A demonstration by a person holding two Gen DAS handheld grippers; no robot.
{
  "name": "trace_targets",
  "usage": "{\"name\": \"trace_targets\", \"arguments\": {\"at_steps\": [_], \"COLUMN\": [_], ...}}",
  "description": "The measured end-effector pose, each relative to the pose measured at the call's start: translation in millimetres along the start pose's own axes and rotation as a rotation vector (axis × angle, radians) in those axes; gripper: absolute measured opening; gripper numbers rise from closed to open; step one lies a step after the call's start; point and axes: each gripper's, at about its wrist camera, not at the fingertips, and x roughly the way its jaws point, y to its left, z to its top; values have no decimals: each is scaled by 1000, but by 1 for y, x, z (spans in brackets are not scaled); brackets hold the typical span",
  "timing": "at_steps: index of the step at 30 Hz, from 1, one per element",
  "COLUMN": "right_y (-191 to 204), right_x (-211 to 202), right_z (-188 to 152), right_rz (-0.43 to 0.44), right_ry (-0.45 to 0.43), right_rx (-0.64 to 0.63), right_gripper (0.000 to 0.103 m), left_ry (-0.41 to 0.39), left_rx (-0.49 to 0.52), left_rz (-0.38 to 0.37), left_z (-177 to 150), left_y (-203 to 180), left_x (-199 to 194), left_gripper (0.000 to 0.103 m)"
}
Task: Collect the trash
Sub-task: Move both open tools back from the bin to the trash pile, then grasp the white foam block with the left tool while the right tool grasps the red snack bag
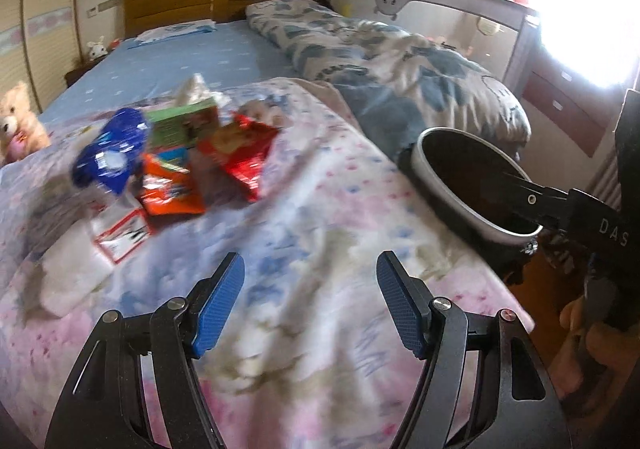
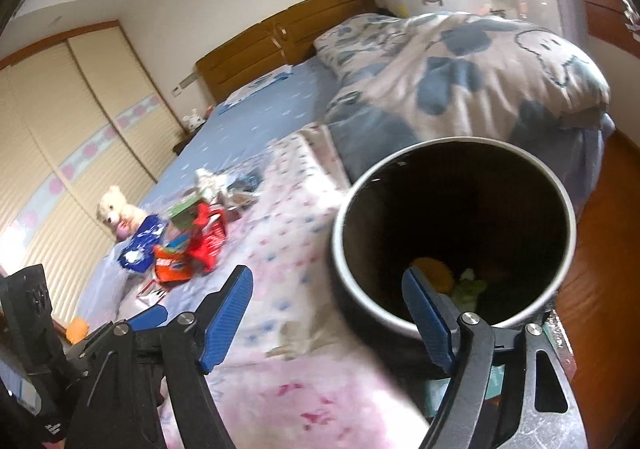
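The left gripper (image 1: 310, 299) is wide open over the bed, with nothing between its blue pads (image 1: 222, 303). The right gripper (image 2: 326, 315) is open wide too, and the near rim of the trash can (image 2: 454, 229) sits between its fingers, one finger inside and one outside; you cannot tell if a pad touches the rim. The bed (image 1: 224, 53) is big, with a blue sheet, and a flowery pink blanket (image 1: 304, 249) covers the near part. A blue and white quilt (image 1: 384, 65) lies bunched up on the right side. The can is black with a silver rim and sits tipped at the right edge of the bed, just beside the quilt. Some yellow and green bits lie at its bottom. The trash is in a pile on the blanket, well apart from the can: a blue bag (image 1: 110, 151), a red wrapper (image 1: 240, 153), an orange wrapper (image 1: 170, 189), a green box (image 1: 182, 125) and a white card with a red edge (image 1: 120, 235). A small teddy bear (image 1: 20, 121) sits at the left edge.
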Motion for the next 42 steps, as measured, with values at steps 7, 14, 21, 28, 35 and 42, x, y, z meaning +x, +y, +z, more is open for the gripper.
{"name": "trace_targets", "arguments": {"at_steps": [7,14,21,28,35,42], "right_y": [31,57,85,107,115,123], "right_x": [15,33,54,75,98,129], "right_z": [-10,-19,-25,-27,-12,-1], "right_rz": [40,78,117,143,134,135], "right_ry": [34,73,110,136,130,152], "right_rx": [-43,-79,-114,-144,-150,-144], "right_gripper": [80,81,81,81,81,81], "left_ry": [-7,-5,4,6,40,91], "left_rx": [-64,-121,-164,-194,-157,-103], "left_rz": [61,115,166,206,208,176], "left_z": [-13,-22,-31,-33,-24,-18], "left_y": [38,74,108,139,171,189], "left_x": [-14,-23,-28,-33,-25,-8], "left_gripper": [70,71,76,81,92,92]}}
